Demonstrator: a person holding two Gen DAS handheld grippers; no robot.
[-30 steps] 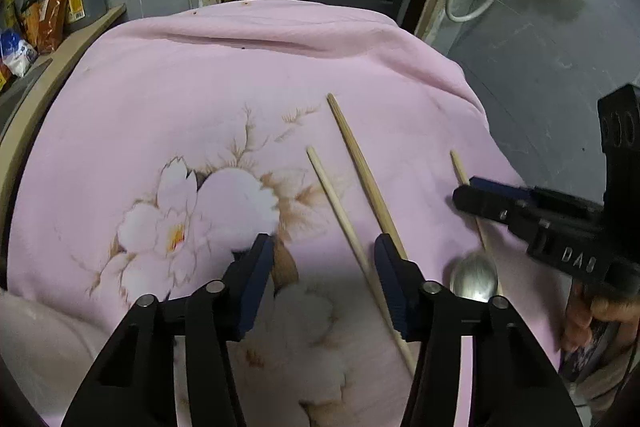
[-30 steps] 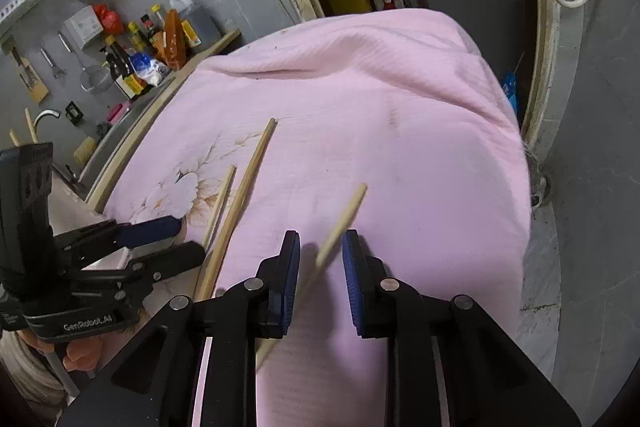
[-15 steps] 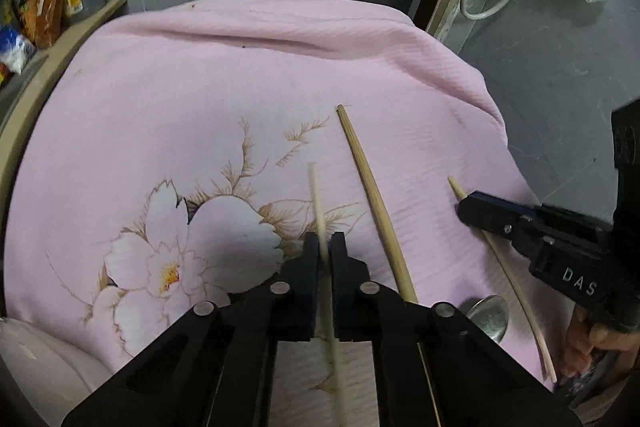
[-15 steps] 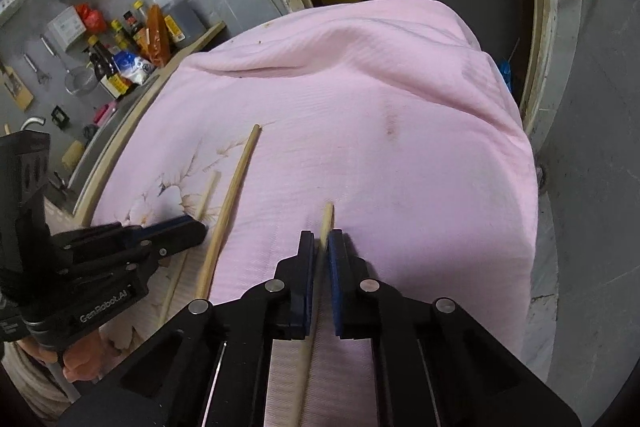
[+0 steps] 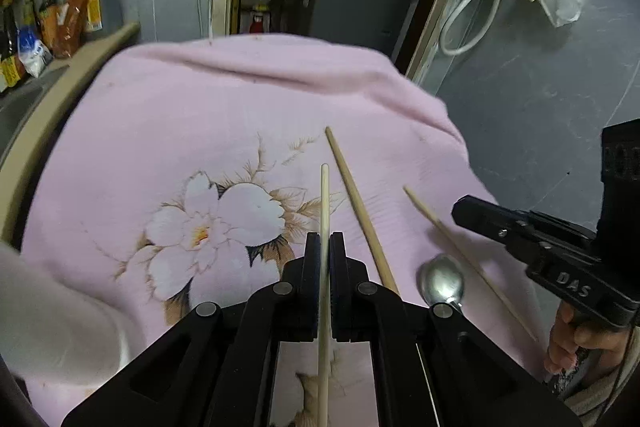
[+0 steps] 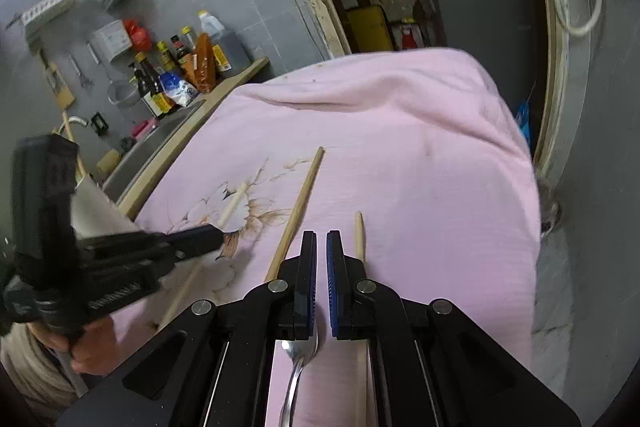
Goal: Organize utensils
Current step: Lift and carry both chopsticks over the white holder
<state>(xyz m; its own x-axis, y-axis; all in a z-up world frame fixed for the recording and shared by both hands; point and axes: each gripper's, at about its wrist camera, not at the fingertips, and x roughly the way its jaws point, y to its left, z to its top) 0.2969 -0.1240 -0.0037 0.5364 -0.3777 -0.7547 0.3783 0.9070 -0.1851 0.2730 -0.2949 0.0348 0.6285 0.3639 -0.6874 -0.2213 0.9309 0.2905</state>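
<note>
On a pink flowered cloth [image 5: 168,131], the left gripper [image 5: 324,247] has its fingers pinched on a pale chopstick [image 5: 324,203] whose long axis runs straight out ahead of them. The right gripper [image 6: 321,255] hovers with fingers nearly closed and nothing visibly between them, a spoon [image 6: 298,359] lying just beneath. A thin chopstick [image 6: 359,235] lies just to its right and a thicker one [image 6: 298,211] to its left, both roughly parallel to the fingers.

A pink floral cloth [image 5: 168,115] carries two chopsticks [image 5: 360,211] and a spoon [image 5: 442,281].
</note>
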